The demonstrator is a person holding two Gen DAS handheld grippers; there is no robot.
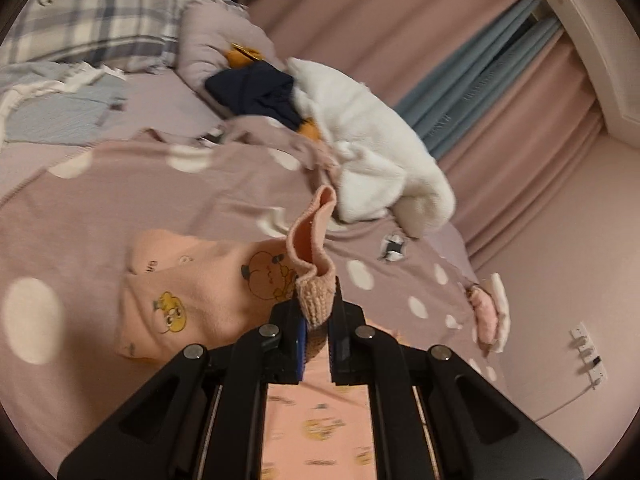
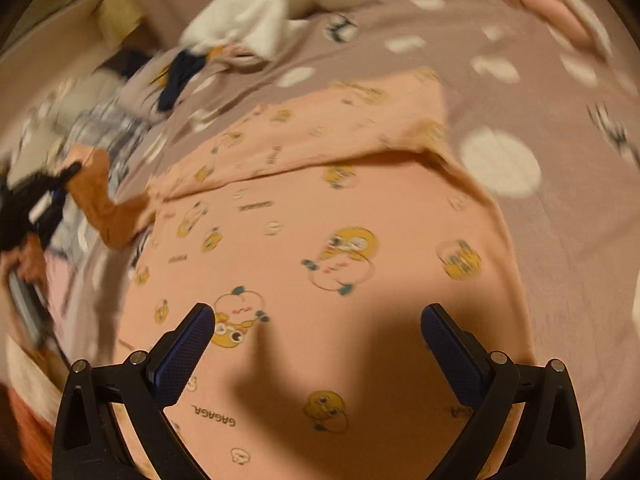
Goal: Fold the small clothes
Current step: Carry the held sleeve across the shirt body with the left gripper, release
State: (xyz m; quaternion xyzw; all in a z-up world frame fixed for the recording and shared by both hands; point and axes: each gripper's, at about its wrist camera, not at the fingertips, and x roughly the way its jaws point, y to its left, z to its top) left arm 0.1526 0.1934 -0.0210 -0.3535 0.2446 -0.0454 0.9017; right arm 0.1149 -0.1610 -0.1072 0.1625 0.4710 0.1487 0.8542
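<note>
Basically, the bed (image 2: 568, 240) with its dotted mauve cover is serving as the folding surface, so the pink printed top (image 2: 320, 240) is lying spread flat on it, one sleeve already folded across the body. A pile of other clothes (image 1: 360, 132), white and navy, is sitting well apart toward the head end, probably waiting its turn. The left gripper (image 1: 316, 320) is pinching the ribbed cuff (image 1: 316, 296) of the other sleeve, jaws clamped on it and lifting it clear of the body, likely to carry it inward for the next fold. The right gripper (image 2: 318, 344) is hovering over the lower body of the top, jaws wide apart and gripping nothing, probably ready to pin the cloth down.
</note>
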